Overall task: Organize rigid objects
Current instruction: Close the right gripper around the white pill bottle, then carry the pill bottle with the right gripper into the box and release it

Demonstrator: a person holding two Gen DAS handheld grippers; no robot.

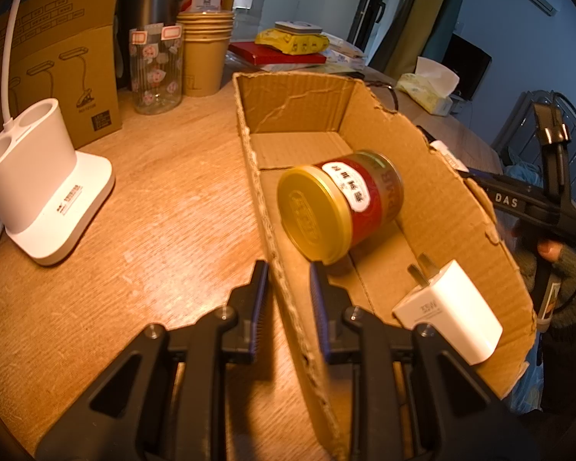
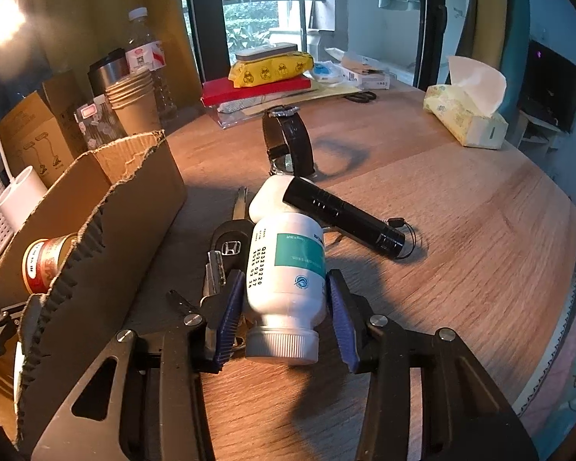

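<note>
My left tool is clamped on the near wall of the one cardboard box. Inside lie one tin can on its side at twelve o'clock and one white charger at three. My right tool brackets one white pill bottle; its pads seem to touch. Beyond, at twelve: one flashlight, one car key, one watch on the surface.

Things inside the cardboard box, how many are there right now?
2. A red can lies on its side mid-box, and a white charger sits at the near end of the cardboard box. Nothing else shows inside.
</note>
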